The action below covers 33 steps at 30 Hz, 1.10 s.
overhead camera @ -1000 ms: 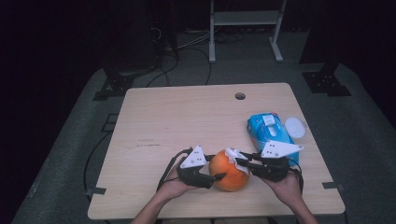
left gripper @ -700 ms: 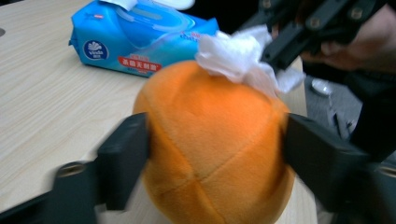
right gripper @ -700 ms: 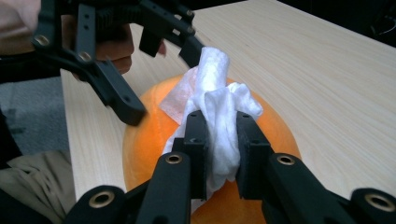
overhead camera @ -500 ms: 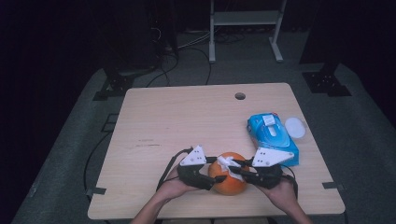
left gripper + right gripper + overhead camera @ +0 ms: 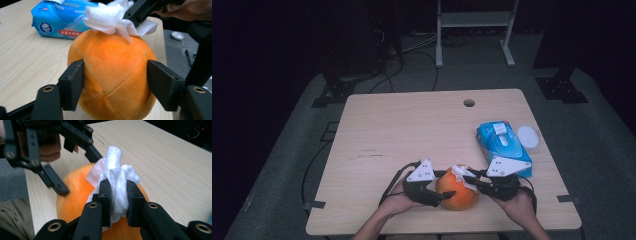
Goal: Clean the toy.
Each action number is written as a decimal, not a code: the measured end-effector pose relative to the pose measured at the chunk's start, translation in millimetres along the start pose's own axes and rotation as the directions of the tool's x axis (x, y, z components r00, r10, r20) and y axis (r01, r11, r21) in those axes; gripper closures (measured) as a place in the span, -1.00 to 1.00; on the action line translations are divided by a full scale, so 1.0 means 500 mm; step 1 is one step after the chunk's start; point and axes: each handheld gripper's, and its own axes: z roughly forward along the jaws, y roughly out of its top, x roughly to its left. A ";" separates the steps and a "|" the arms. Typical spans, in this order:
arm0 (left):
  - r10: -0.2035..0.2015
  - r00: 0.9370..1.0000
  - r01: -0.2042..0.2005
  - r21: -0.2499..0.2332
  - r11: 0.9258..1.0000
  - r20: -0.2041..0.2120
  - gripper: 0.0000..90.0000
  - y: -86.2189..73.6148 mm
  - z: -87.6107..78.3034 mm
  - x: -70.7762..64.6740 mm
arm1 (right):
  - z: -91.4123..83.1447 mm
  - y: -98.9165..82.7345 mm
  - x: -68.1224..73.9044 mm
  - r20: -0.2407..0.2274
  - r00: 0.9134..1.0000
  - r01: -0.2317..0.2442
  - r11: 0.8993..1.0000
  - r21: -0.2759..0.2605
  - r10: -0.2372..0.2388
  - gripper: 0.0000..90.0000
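Note:
An orange plush ball [image 5: 457, 192] [image 5: 112, 72] sits on the wooden table [image 5: 412, 130] near its front edge. My left gripper [image 5: 443, 189] [image 5: 115, 82] has a jaw on each side of it, and both pads touch the plush. Those jaws have just been opening, with the ball still between them. My right gripper [image 5: 472, 181] [image 5: 117, 195] is shut on a crumpled white tissue [image 5: 462, 172] [image 5: 116, 177] [image 5: 110, 17] that rests on top of the ball [image 5: 72, 200].
A blue pack of wet wipes [image 5: 502, 142] [image 5: 62, 20] lies just behind my right hand, with a white round lid [image 5: 528, 136] beside it. A small hole [image 5: 469, 103] marks the table's far edge. Dark floor, cables and stands surround the table.
The right gripper and its tissue have shifted slightly left over the top of the ball. The left hand and the ball stay where they were.

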 end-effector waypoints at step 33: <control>-0.082 0.995 0.081 0.021 0.997 0.051 -0.60 0.004 0.004 0.008 | -0.001 -0.010 0.008 -0.040 0.999 -0.028 1.000 -0.008 0.028 0.69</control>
